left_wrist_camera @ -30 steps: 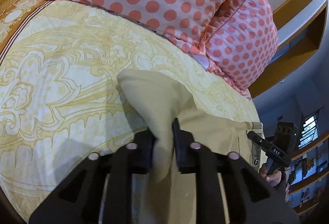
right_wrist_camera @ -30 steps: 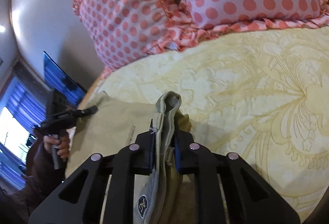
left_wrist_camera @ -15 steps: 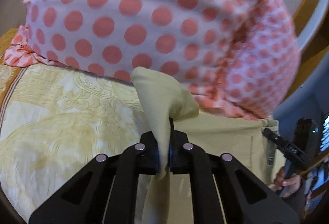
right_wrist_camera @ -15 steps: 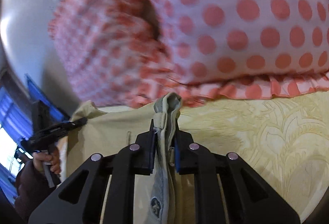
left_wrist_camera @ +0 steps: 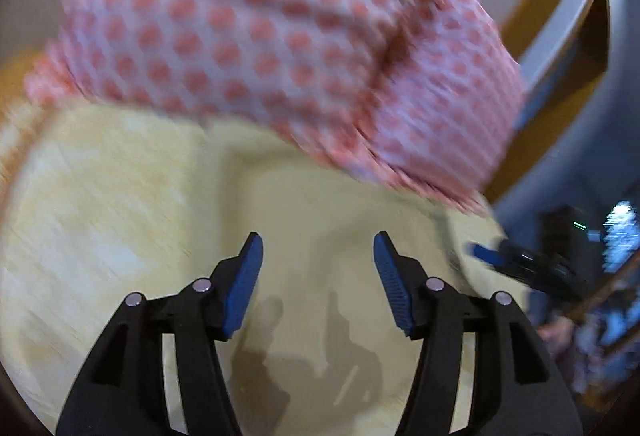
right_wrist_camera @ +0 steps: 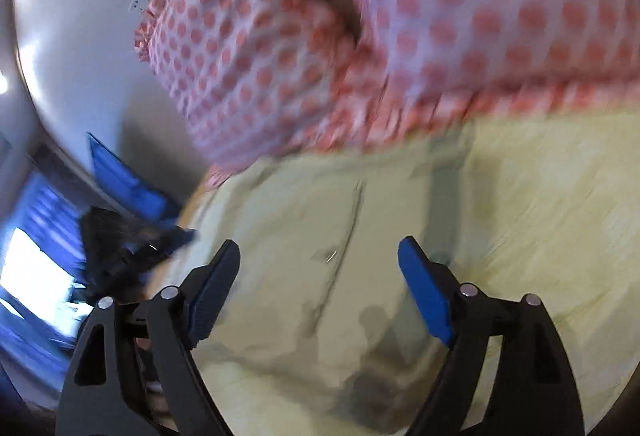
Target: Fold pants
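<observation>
- Ahead, I see two pink pillows with red polka dots (left_wrist_camera: 280,36) lying along the far edge of the khaki fabric pants (left_wrist_camera: 320,236), both heavily blurred.
- Under everything lies the pale yellow patterned bedspread (left_wrist_camera: 100,196).
- Those pants lie spread flat on the bedspread, a seam line visible in my right view (right_wrist_camera: 352,220).
- My left gripper (left_wrist_camera: 318,276) hangs above the cloth with blue pads wide apart, holding nothing.
- My right gripper (right_wrist_camera: 320,296) is likewise spread wide and empty over the pants.
</observation>
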